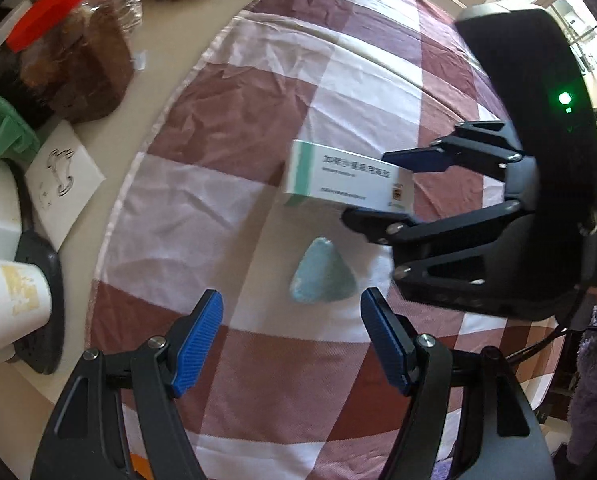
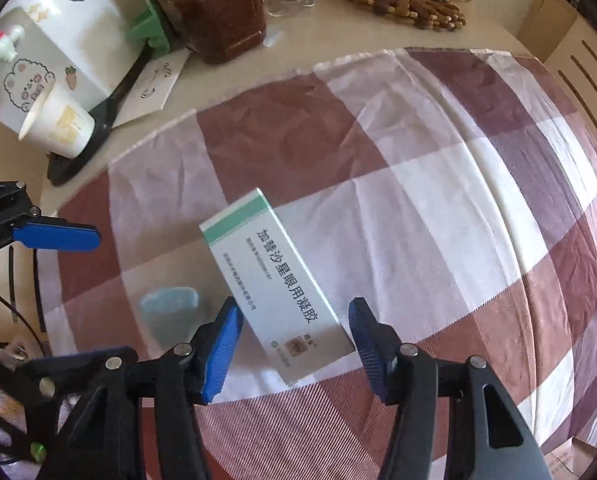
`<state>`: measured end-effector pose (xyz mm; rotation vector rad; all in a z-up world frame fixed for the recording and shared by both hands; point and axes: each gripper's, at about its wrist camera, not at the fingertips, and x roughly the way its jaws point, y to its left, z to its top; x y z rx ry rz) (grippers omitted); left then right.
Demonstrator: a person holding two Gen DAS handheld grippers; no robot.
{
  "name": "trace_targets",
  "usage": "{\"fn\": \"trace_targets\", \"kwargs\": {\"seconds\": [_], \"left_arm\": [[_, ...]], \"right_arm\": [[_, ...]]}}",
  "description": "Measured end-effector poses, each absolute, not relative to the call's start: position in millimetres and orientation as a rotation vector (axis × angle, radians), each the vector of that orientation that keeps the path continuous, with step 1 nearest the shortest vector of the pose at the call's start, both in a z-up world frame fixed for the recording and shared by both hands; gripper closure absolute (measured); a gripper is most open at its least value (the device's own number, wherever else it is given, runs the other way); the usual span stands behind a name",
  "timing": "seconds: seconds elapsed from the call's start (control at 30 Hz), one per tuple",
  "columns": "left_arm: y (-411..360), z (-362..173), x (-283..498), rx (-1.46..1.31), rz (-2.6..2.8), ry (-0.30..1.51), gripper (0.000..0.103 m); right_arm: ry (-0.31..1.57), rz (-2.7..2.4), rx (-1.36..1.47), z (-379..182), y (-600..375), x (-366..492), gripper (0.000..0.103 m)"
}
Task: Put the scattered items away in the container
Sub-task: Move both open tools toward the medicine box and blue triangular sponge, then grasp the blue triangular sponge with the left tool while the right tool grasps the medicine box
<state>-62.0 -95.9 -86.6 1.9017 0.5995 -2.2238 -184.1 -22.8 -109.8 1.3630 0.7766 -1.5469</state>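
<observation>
A white medicine box (image 2: 274, 280) with a green stripe lies slanted between the blue pads of my right gripper (image 2: 294, 312), low over the checked cloth (image 2: 438, 208). The jaws stand a little wider than the box, with a thin gap at the right pad, so the gripper is open. In the left wrist view the same box (image 1: 338, 178) sits between the right gripper's fingers (image 1: 368, 188). My left gripper (image 1: 290, 308) is open and empty, hanging just above a pale blue rounded triangular piece (image 1: 322, 272) on the cloth, also visible as a blue piece (image 2: 170, 312).
Along the table's far edge stand a paper cup (image 2: 58, 124), a white box with bunny stickers (image 2: 70, 20), a red-lidded jar (image 2: 222, 12), a black spatula (image 2: 98, 120), a card (image 2: 150, 88) and a woven trivet with boxes (image 2: 406, 4). A purple sleeve (image 1: 594, 380) shows at right.
</observation>
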Motion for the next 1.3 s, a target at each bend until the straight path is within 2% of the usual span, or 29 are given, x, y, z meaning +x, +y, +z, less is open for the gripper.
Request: {"fn": "trace_targets", "kwargs": {"seconds": [0.17, 0.43, 0.63, 0.7, 0.77, 1.3], "left_arm": [[-86, -95, -74, 1.929, -2.241, 0.602, 0.030], [-76, -117, -87, 1.958, -2.213, 0.581, 0.033], [-69, -124, -87, 1.959, -2.213, 0.515, 0.048], [-69, -124, -87, 1.951, -2.210, 0.496, 0.056], [-71, -123, -86, 1.945, -2.210, 0.497, 0.059], [-66, -103, -83, 1.934, -2.231, 0.421, 0.059]], "right_arm": [[0.693, -1.615, 1.417, -113, -1, -195, 0.054], [0.599, -1.697, 1.507, -111, 41, -202, 0.055], [0.548, -1.759, 1.520, -111, 48, -200, 0.055], [0.533, -1.781, 1.529, -110, 48, -200, 0.055], [0.521, -1.797, 1.535, -110, 48, -200, 0.055], [0.408, -1.827, 1.659, -109, 63, -180, 0.056]]}}
